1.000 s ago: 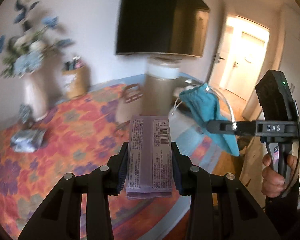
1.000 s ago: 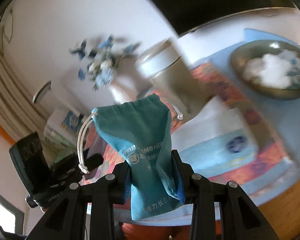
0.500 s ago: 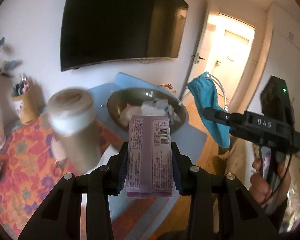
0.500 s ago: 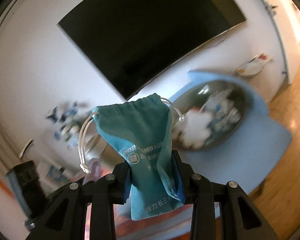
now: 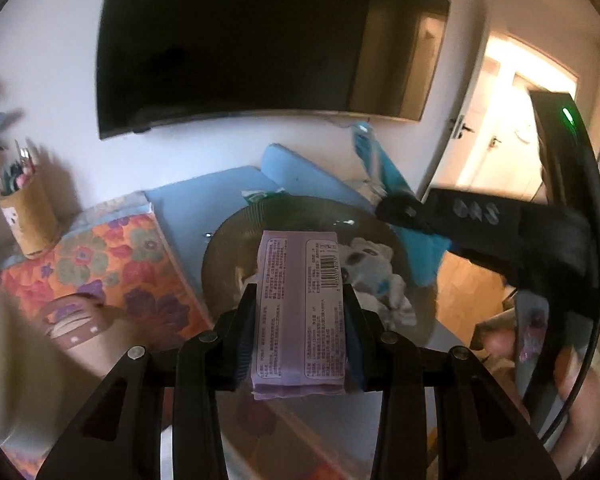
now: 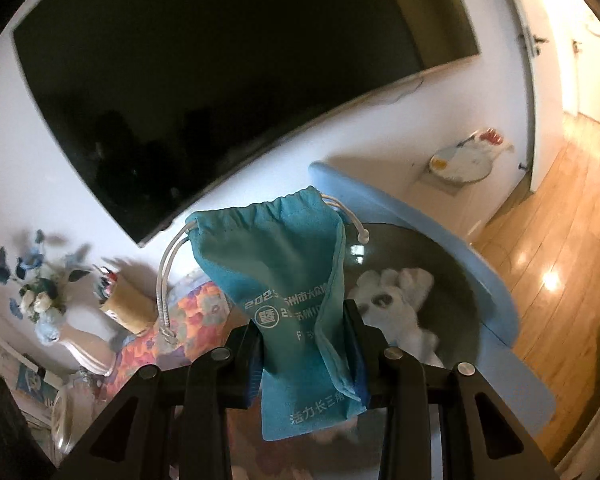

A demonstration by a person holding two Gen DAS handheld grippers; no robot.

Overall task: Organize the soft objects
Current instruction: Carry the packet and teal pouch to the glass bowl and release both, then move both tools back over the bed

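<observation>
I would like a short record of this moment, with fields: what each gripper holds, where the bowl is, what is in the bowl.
left gripper: shut on purple packet
right gripper: shut on teal drawstring pouch
dark round bowl: on the blue mat, just ahead of both grippers
bowl contents: white soft items, kind unclear
beside the mat: floral cloth

We see a table (image 5: 204, 200) with a blue cover, a floral cloth (image 5: 112, 264) over its left part. A dark bowl (image 6: 456, 280) sits on the blue. A pen cup (image 5: 28, 220) and a vase (image 6: 84, 344) stand on the floral cloth.
</observation>
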